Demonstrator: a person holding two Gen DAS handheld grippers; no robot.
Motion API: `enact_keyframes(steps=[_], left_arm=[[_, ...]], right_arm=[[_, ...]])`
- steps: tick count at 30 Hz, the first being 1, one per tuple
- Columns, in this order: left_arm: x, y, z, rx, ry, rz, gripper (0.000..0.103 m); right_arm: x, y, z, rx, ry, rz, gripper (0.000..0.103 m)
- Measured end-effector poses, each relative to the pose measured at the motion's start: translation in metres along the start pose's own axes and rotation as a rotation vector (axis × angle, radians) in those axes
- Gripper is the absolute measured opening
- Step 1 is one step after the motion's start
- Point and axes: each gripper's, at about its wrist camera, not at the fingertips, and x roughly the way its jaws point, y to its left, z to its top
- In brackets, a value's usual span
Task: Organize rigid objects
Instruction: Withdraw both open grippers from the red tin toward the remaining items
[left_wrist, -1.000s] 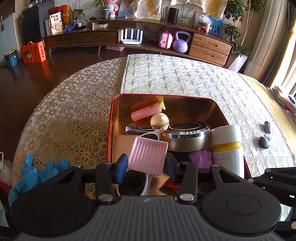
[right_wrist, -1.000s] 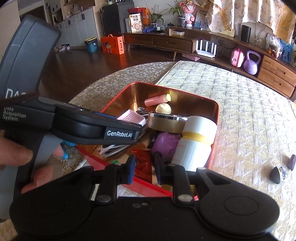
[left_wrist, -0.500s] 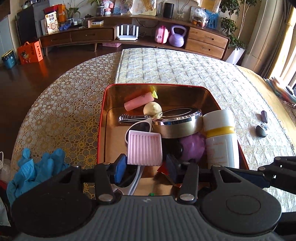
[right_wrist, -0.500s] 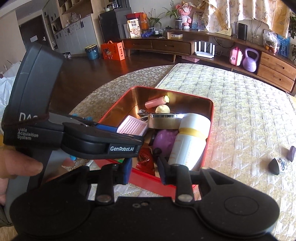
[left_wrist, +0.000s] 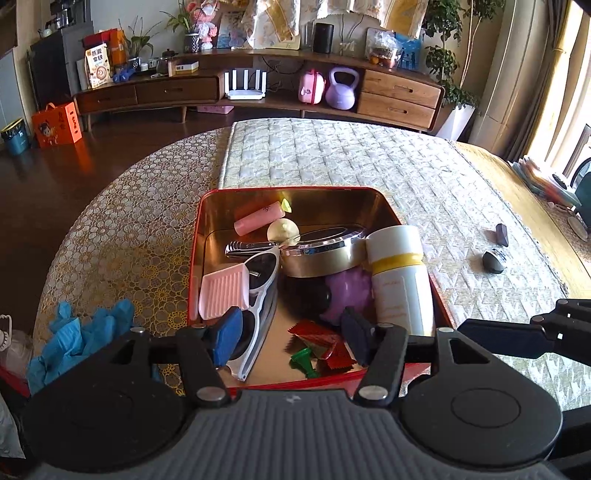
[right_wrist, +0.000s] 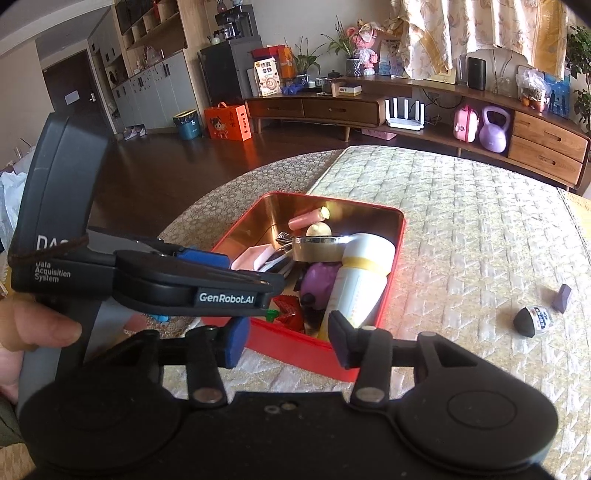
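Note:
A red tin (left_wrist: 295, 192) (right_wrist: 364, 212) on the table holds a pink ribbed soap dish (left_wrist: 223, 291), white sunglasses (left_wrist: 260, 280), a round metal tin (left_wrist: 319, 253), a white bottle with a yellow band (left_wrist: 400, 277) (right_wrist: 356, 278), a purple toy (left_wrist: 349, 291), a pink tube (left_wrist: 258, 218) and red wrappers (left_wrist: 317, 341). My left gripper (left_wrist: 290, 339) is open and empty above the tin's near edge; the soap dish lies free beside its left finger. My right gripper (right_wrist: 288, 341) is open and empty, just short of the tin's near wall.
A small black object (left_wrist: 493, 260) (right_wrist: 532, 319) and a purple block (left_wrist: 501, 234) (right_wrist: 561, 297) lie on the quilted mat to the right. Blue gloves (left_wrist: 81, 332) lie left of the tin. The left gripper's body (right_wrist: 147, 277) fills the right view's left side.
My left gripper opened and let go of the pink soap dish, which now lies in the tin's left side. Both grippers pulled back and up; the right gripper opened wider.

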Motion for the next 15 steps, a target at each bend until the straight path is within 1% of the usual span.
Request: enact_keyframes(steps=[2, 5, 7, 9, 11, 12, 13, 15], left_arm=[[-0.005, -0.003, 0.0, 0.003, -0.008, -0.003, 0.063], [-0.013, -0.009, -0.002, 0.012, -0.018, -0.015, 0.063], [-0.018, -0.015, -0.003, 0.018, -0.023, -0.024, 0.063], [-0.022, -0.021, -0.004, 0.029, -0.029, -0.031, 0.063], [-0.025, -0.027, -0.005, 0.036, -0.033, -0.044, 0.065], [-0.027, -0.03, -0.006, 0.037, -0.036, -0.052, 0.07], [-0.028, -0.033, -0.007, 0.039, -0.039, -0.057, 0.072], [-0.029, -0.042, -0.008, 0.05, -0.043, -0.065, 0.072]], right_arm=[[-0.009, -0.004, -0.003, 0.0, -0.014, -0.006, 0.055], [-0.022, -0.012, -0.008, 0.01, -0.031, -0.009, 0.058], [-0.032, -0.018, -0.012, 0.022, -0.04, -0.016, 0.062], [-0.04, -0.027, -0.017, 0.041, -0.046, -0.025, 0.064], [-0.048, -0.037, -0.022, 0.059, -0.05, -0.032, 0.064], [-0.051, -0.042, -0.025, 0.066, -0.054, -0.041, 0.065], [-0.055, -0.047, -0.028, 0.074, -0.057, -0.051, 0.067], [-0.061, -0.058, -0.034, 0.095, -0.064, -0.069, 0.071]])
